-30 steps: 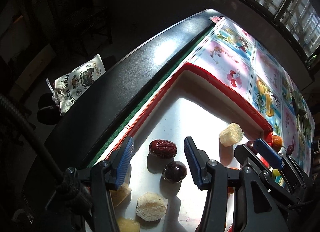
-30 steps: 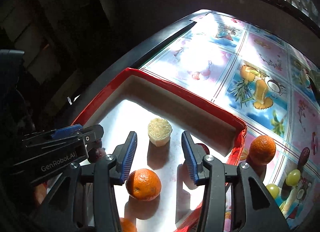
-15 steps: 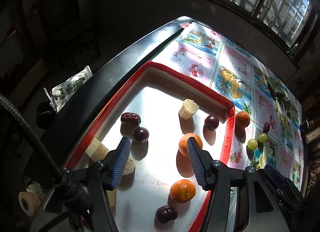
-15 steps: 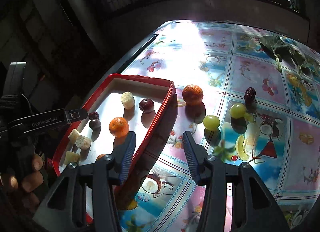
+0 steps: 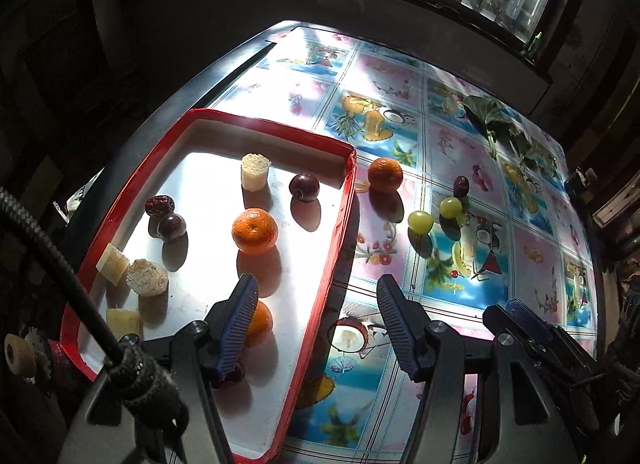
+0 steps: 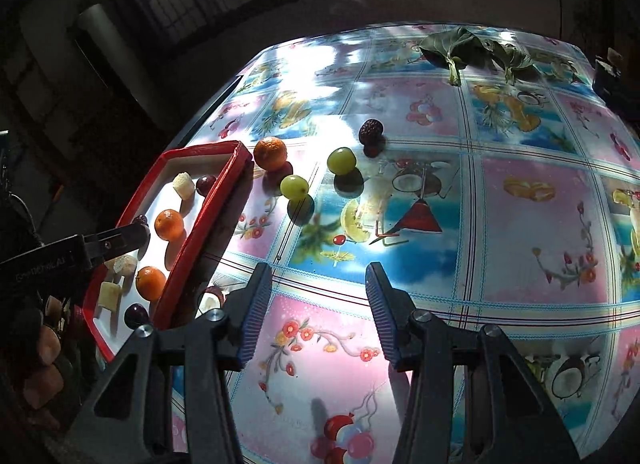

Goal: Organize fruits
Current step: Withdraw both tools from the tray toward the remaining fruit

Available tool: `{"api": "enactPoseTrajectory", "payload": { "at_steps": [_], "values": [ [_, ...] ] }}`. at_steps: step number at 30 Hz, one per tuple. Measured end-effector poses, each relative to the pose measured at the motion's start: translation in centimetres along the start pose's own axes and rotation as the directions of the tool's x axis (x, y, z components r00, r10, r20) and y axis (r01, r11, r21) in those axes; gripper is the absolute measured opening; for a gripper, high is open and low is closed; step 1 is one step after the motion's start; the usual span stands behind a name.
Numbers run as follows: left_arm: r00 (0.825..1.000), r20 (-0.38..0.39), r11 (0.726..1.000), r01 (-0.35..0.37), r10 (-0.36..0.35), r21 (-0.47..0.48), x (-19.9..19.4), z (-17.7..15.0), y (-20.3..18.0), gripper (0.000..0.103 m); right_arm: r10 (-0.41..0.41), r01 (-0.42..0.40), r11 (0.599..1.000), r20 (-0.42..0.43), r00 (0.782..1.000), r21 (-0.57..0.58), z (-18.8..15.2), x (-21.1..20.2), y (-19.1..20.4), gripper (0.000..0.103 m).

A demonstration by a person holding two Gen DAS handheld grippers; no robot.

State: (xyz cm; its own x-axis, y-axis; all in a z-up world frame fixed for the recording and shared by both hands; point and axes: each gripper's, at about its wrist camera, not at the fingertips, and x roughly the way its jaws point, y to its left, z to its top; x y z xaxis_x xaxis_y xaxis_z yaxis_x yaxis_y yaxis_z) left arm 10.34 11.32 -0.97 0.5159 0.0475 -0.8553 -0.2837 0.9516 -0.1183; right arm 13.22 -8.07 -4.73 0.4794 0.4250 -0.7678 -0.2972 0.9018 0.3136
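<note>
A red tray (image 5: 340,232) with a white floor holds two oranges (image 5: 254,230), dark plums (image 5: 304,187), a red date (image 5: 159,205) and several pale cane pieces (image 5: 254,171). On the tablecloth to its right lie a third orange (image 6: 271,152), two green grapes (image 6: 341,160) and a dark date (image 6: 370,131). My left gripper (image 5: 316,312) hangs over the tray's right rim; its jaws are opening with nothing between them. My right gripper (image 6: 318,300) stands open and empty above the tablecloth, nearer to me than the grapes.
Leafy greens (image 6: 472,49) lie at the far side of the fruit-print tablecloth (image 6: 520,232). A person's fingers (image 6: 44,348) show at the lower left in the right wrist view. The table's dark left edge (image 5: 192,83) runs beside the tray.
Both grippers have swung right, from low over the tray floor towards the tablecloth. The right one now sits off the tray; the left one's jaws stand wider.
</note>
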Motion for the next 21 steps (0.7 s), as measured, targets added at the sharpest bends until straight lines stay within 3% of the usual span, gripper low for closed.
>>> {"api": "enactPoseTrajectory", "payload": {
  "at_steps": [21],
  "values": [
    [1.000,-0.026,0.999,0.013,-0.012,0.048,0.5,-0.4,-2.4,0.062,-0.004,0.004,1.000,-0.003,1.000,0.028,0.0,-0.2,-1.8,0.050]
  ]
}}
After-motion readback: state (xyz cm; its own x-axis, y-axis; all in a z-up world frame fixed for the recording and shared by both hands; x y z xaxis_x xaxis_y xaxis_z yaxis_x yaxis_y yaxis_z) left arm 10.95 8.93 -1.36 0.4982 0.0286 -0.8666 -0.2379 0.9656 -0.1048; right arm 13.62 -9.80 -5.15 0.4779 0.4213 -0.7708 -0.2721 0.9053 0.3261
